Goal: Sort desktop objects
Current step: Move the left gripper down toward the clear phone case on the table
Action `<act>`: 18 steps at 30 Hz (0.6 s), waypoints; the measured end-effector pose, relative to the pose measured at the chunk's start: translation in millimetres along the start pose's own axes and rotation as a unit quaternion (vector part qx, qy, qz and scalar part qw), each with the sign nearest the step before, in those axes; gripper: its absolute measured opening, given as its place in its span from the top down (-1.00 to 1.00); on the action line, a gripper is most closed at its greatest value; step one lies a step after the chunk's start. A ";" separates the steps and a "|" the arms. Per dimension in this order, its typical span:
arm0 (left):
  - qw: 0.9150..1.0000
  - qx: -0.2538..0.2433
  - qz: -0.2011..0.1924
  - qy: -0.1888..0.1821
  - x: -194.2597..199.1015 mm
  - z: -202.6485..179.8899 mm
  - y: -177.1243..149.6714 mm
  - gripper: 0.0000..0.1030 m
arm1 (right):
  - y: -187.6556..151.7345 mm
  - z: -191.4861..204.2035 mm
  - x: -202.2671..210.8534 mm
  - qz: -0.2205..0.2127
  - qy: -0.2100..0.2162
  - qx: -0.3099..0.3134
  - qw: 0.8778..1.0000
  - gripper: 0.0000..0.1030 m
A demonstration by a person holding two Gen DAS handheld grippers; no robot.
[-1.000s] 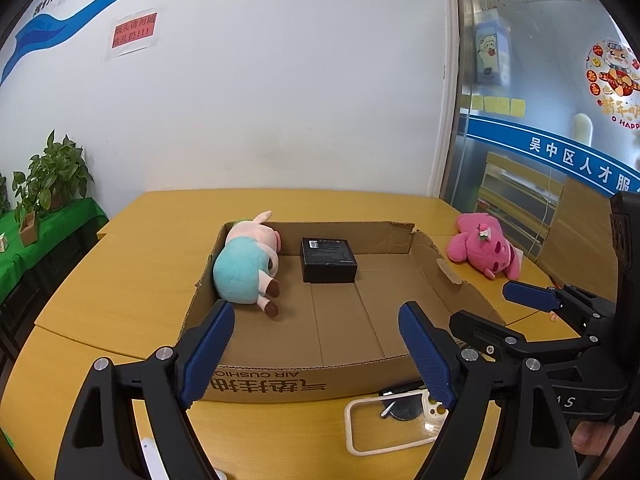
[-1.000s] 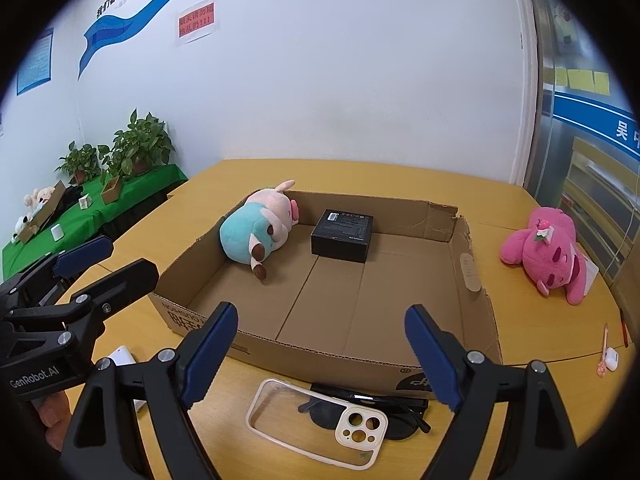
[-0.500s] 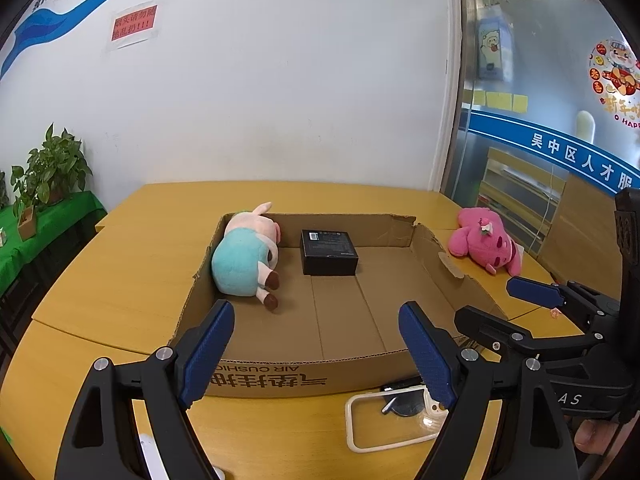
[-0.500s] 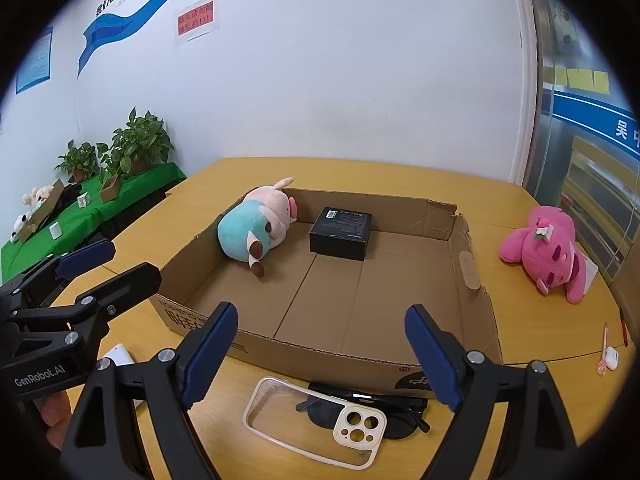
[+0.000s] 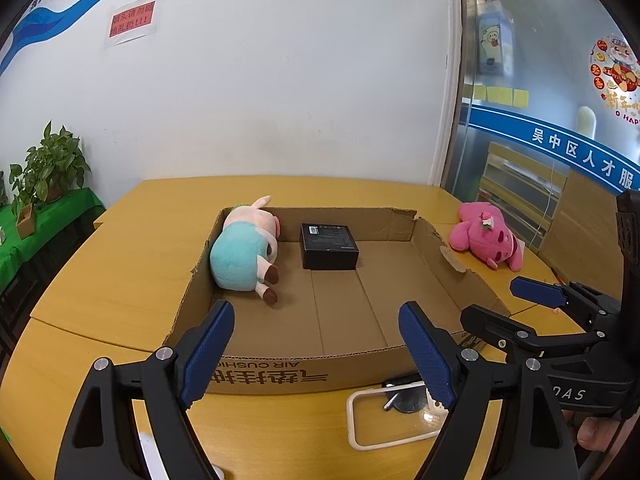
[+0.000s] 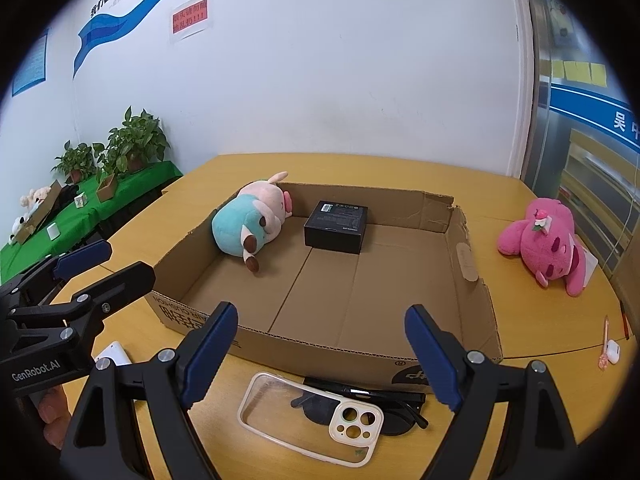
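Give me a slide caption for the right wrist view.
Open right gripper above a clear phone case and sunglasses; cardboard box holds pig plush and black box.

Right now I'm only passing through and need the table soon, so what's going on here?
A person is sorting desk clutter into a cardboard box with two handheld grippers. The left gripper and right gripper are open, holding nothing. A pig plush and black box are inside; the pink plush, phone case and sunglasses remain on the table.

Corrugated cardboard box [image 6: 472, 280], fuzzy plush pig [image 6: 248, 224]
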State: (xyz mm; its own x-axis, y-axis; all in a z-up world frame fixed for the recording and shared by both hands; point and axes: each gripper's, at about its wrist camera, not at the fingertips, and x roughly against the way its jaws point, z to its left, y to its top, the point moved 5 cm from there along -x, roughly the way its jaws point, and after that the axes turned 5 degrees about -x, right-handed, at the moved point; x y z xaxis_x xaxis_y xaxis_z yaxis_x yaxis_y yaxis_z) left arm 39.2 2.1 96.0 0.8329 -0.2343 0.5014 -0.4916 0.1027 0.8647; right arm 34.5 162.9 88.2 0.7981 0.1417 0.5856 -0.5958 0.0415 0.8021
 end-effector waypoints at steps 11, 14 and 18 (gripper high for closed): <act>0.998 0.008 0.062 -0.030 -22.5 -1.9 -32.1 -0.70 | -56.5 -34.8 -19.0 0.078 0.009 -0.015 0.997 -0.67; 0.996 0.007 0.086 -0.037 -31.9 -5.4 -47.6 -0.70 | -86.0 -56.0 -27.9 0.115 0.008 -0.046 0.992 -0.67; 0.991 -0.007 0.117 -0.058 -46.5 -16.6 -68.8 -0.70 | -115.0 -77.0 -36.0 0.151 0.012 -0.085 0.985 -0.67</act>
State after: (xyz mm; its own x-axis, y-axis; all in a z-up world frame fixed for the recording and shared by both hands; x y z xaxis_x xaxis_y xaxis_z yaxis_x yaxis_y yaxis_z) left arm 38.5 22.0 13.7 0.6615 -0.3128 0.6816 -0.6634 0.1799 0.7263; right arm 67.4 229.2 -34.1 0.5809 0.1961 0.7900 -0.8139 0.1586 0.5590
